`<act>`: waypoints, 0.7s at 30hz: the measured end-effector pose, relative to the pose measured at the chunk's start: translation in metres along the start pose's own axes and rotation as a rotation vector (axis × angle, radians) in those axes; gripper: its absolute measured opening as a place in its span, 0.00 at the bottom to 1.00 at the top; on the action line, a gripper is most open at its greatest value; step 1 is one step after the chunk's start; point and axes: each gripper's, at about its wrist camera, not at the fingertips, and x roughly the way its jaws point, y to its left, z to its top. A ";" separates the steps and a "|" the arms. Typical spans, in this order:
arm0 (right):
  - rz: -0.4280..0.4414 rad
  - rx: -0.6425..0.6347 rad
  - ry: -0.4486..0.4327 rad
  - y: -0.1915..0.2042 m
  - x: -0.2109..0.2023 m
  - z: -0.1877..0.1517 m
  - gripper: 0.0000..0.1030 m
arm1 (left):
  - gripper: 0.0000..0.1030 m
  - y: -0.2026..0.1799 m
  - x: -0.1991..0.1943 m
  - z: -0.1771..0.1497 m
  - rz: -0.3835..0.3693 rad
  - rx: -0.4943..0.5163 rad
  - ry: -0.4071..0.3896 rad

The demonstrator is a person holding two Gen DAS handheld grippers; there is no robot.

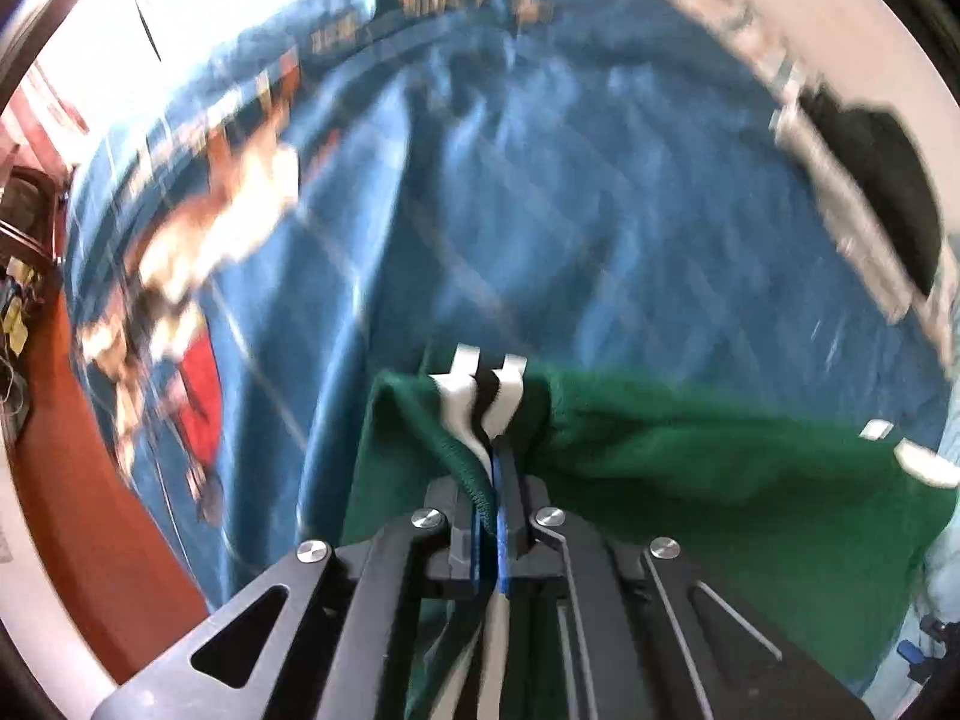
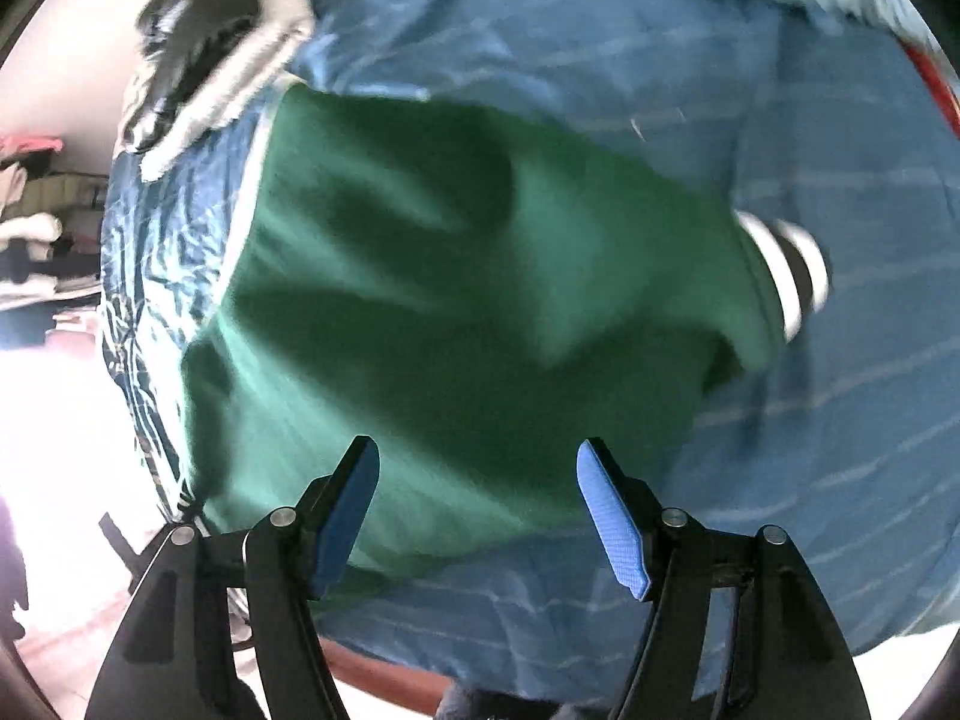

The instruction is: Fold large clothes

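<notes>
The left claw [image 1: 493,450] is pressed together on the striped cuff [image 1: 480,396] of the green garment [image 1: 690,468], pinching its white-and-dark ribbing between the blue pads, with green cloth draping back toward 5 o'clock in the left wrist view. The right claw [image 2: 478,516] is spread wide and holds nothing, hovering over the green garment [image 2: 456,276], which lies bunched on the blue bedcover [image 2: 810,120], its other striped cuff [image 2: 792,270] at 3 o'clock. A dark garment [image 2: 180,60] sits at 10 o'clock near the cover's edge. The likely risks: the thin ribbing could slip from the left pinch if pulled hard, and with only one side held the body may drag into creases. Both views are blurred, so finer folds cannot be read.
</notes>
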 end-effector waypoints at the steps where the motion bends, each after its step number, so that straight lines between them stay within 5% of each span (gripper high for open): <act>1: 0.003 -0.009 -0.015 0.008 -0.001 0.014 0.68 | 0.01 0.002 -0.006 0.009 -0.015 -0.012 -0.010; 6: 0.003 -0.053 -0.066 0.032 -0.004 0.050 0.68 | 0.01 0.009 0.024 0.044 -0.022 -0.011 0.014; 9: -0.019 -0.102 -0.125 0.045 -0.008 0.078 0.69 | 0.01 0.010 0.045 0.036 0.002 0.026 0.071; 12: -0.028 -0.228 -0.152 0.068 0.007 0.112 0.83 | 0.01 0.011 0.043 0.025 0.012 0.059 0.070; 16: 0.035 -0.326 0.029 0.089 0.063 0.146 0.81 | 0.01 0.011 0.042 0.025 0.013 0.049 0.071; 18: 0.016 -0.340 0.050 0.097 0.079 0.157 0.14 | 0.01 0.011 0.040 0.024 0.017 0.058 0.071; 21: 0.085 -0.194 -0.035 0.086 0.069 0.182 0.12 | 0.02 0.010 0.045 0.027 0.009 0.066 0.077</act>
